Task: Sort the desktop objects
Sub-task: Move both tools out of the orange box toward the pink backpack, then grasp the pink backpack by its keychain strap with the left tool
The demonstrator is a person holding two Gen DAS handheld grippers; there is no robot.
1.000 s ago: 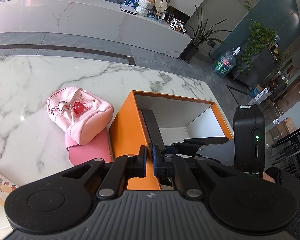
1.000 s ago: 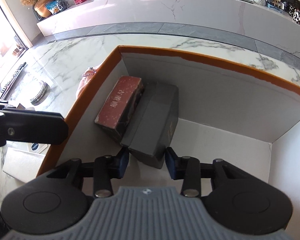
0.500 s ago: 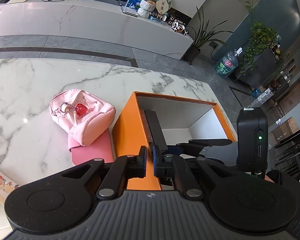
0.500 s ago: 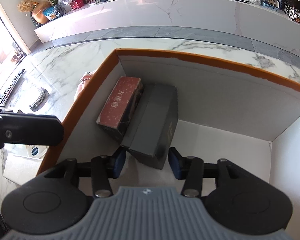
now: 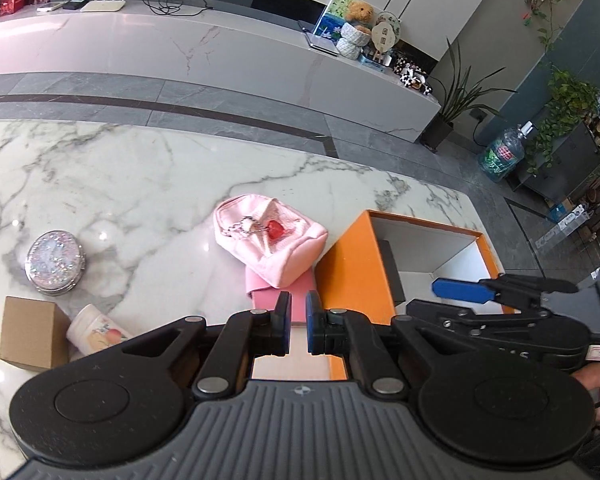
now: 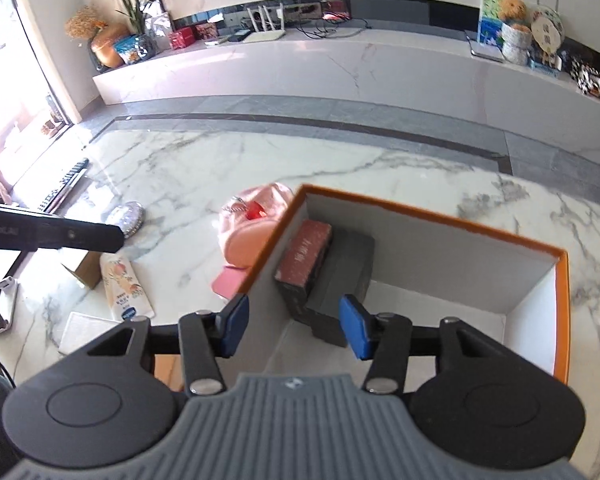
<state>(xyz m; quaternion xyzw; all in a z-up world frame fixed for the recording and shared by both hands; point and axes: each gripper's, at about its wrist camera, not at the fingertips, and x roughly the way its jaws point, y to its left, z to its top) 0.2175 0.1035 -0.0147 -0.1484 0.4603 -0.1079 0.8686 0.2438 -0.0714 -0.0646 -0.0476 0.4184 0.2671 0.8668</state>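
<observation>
An orange box (image 6: 420,210) with white inner walls stands on the marble table. Inside it a red box (image 6: 306,250) and a dark grey box (image 6: 346,264) lean against the left wall. My right gripper (image 6: 294,326) hangs open above the box's near left corner with nothing between its blue pads. My left gripper (image 5: 298,326) is shut and empty, over a flat pink case (image 5: 276,296) just left of the orange box (image 5: 352,264). A pink pouch (image 5: 276,248) with a red heart charm lies on that case.
Left of the pouch lie a glittery round compact (image 5: 55,262), a small cardboard box (image 5: 32,332) and a peach-printed tube (image 5: 96,330). A white flat packet (image 6: 84,330) lies near the front edge. A keyboard (image 6: 64,184) lies at the far left.
My right gripper has opened off the dark grey box and risen out of the orange box. My left gripper, still shut, has lifted and drawn back to the left.
</observation>
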